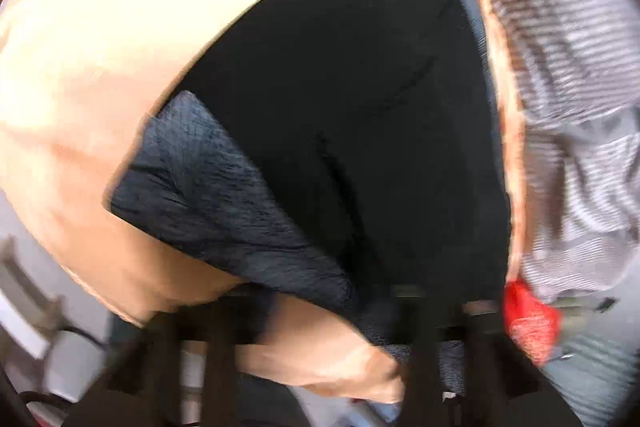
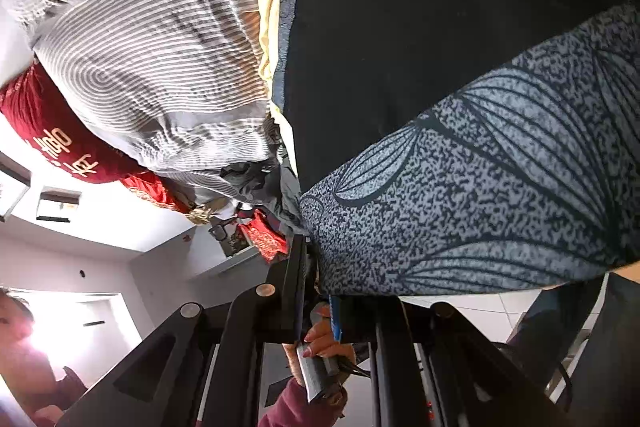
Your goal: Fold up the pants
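Note:
The pants show as blue-grey leaf-print cloth (image 2: 500, 187) lying across a wide black cloth (image 2: 440, 7); whether the black is the same garment I cannot tell. My right gripper (image 2: 320, 279) is shut on the print cloth's lower corner, with its black fingers (image 2: 296, 267) pressed to the edge. The left wrist view is blurred. In it the print cloth (image 1: 208, 195) runs down over the black cloth (image 1: 360, 107) into my left gripper (image 1: 400, 327), which looks shut on it. A person's hand (image 1: 340, 367) crosses just below.
A peach sheet (image 1: 100, 67) covers the bed under the cloth. Grey striped bedding (image 2: 152, 67) and a red cloth with gold characters (image 2: 60, 139) lie beside it. A hand with a maroon sleeve (image 2: 320, 343) grips a grey handle. A person (image 2: 20, 347) is at the lower left.

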The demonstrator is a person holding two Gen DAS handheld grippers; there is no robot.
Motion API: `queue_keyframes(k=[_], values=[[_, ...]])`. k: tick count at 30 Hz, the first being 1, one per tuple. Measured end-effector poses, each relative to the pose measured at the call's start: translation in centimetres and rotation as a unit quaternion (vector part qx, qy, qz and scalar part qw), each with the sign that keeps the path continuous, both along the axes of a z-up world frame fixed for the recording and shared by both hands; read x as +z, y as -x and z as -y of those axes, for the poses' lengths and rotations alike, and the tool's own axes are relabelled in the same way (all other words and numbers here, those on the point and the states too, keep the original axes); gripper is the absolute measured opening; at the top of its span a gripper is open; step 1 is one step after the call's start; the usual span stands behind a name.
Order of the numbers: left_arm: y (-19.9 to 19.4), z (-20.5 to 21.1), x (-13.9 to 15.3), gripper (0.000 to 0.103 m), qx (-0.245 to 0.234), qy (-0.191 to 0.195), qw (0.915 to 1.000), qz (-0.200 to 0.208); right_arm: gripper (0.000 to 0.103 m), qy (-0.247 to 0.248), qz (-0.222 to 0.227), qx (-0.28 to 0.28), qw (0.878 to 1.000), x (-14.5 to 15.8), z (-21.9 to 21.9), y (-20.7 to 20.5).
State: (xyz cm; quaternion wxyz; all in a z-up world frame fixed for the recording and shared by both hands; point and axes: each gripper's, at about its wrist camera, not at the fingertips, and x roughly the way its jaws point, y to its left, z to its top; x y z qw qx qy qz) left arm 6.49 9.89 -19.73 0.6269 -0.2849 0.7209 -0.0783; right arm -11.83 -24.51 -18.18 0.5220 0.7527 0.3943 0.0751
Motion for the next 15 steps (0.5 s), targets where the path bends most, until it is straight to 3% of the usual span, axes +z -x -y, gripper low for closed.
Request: queue_keyframes(k=[2, 7, 13, 15], values=[[-0.1, 0.0, 0.7, 0.013, -0.009, -0.004, 0.9999, 0.009, 0.01, 0.009, 0.0, 0.004, 1.0, 0.4, 0.2, -0.4], [-1.4, 0.7, 5.9, 0.013, -0.054, -0.01, 0.9966, 0.062, 0.009, 0.035, 0.03, 0.005, 0.999, 2.7, 2.2, -2.7], [-6.6, 4.0, 11.2, 0.013, -0.097, -0.006, 0.9874, 0.125, 0.01, 0.074, 0.063, 0.028, 0.995, 5.3, 6.4, -8.1], [-9.1, 5.6, 11.7, 0.013, -0.107, -0.009, 0.9836, 0.145, 0.01, 0.08, 0.062, 0.044, 0.994, 5.3, 7.8, -10.4]])
